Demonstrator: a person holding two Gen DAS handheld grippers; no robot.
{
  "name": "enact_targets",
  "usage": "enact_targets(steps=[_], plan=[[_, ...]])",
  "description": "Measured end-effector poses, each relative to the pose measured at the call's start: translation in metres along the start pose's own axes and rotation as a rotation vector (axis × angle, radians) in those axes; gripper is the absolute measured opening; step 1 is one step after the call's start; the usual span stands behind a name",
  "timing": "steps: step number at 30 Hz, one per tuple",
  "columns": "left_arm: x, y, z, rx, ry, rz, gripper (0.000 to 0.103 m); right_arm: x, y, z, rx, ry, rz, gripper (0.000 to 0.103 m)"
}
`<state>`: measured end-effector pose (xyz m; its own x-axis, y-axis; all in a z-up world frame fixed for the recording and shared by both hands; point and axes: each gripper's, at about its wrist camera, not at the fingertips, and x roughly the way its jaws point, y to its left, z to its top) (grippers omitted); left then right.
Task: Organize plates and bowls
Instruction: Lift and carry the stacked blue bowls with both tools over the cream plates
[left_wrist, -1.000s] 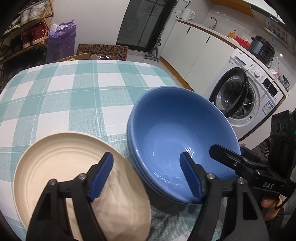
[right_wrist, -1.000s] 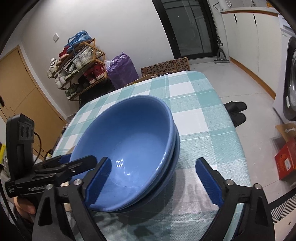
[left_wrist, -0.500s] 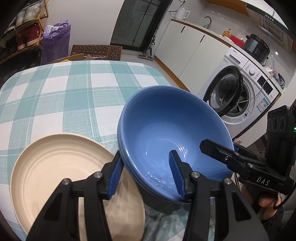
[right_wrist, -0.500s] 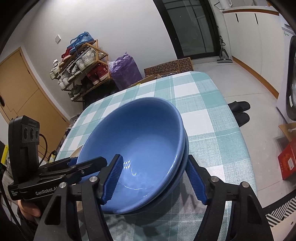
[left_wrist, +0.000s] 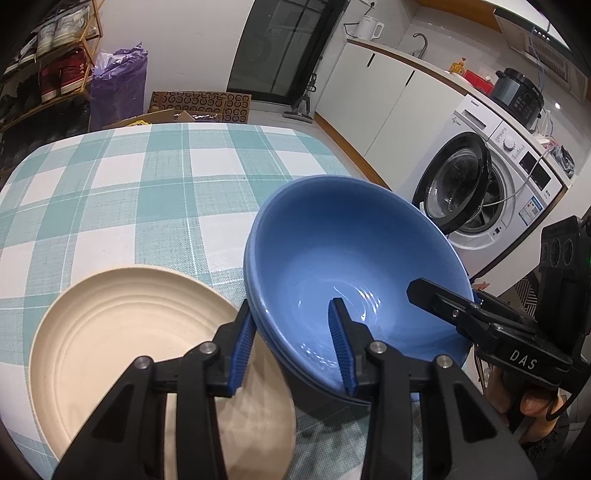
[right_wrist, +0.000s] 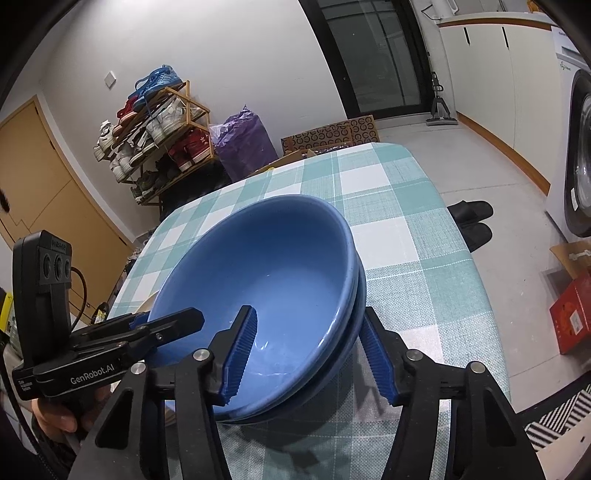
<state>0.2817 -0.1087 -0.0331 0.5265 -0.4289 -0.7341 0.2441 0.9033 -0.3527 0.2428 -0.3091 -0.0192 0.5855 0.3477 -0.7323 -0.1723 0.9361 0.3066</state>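
Two nested blue bowls (left_wrist: 351, 258) (right_wrist: 266, 266) stand on the teal-checked tablecloth (left_wrist: 147, 203). My left gripper (left_wrist: 291, 306) straddles their near left rim, one pad inside and one outside. Its jaws are closing with a gap still showing at the inner pad. My right gripper (right_wrist: 309, 312) straddles the opposite rim in the same way and is also closing, its inner pad clear of the wall. A cream ribbed plate (left_wrist: 110, 332) lies flat just left of the bowls, under the left gripper's outer finger.
The table's right edge (right_wrist: 461, 258) runs close to the bowls. Beyond it are black slippers (right_wrist: 469, 218), a red box (right_wrist: 570, 314) and a washing machine (left_wrist: 480, 192) with its door open. A shoe rack (right_wrist: 155, 136) and purple bag (right_wrist: 243, 140) stand behind.
Both grippers' jaws have narrowed from wide apart to close around the bowls' rim. The bowls and the plate keep their places.
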Motion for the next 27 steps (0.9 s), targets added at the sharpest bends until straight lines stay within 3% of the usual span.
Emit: enact_targets(steps=[10, 27], plan=[[-0.004, -0.002, 0.0, 0.013, -0.015, 0.009, 0.038, -0.005, -0.002, -0.003, -0.004, -0.023, -0.01, 0.047], [-0.027, -0.018, 0.002, 0.041, -0.059, 0.011, 0.037, -0.033, 0.004, -0.001, -0.027, -0.076, -0.015, 0.047]])
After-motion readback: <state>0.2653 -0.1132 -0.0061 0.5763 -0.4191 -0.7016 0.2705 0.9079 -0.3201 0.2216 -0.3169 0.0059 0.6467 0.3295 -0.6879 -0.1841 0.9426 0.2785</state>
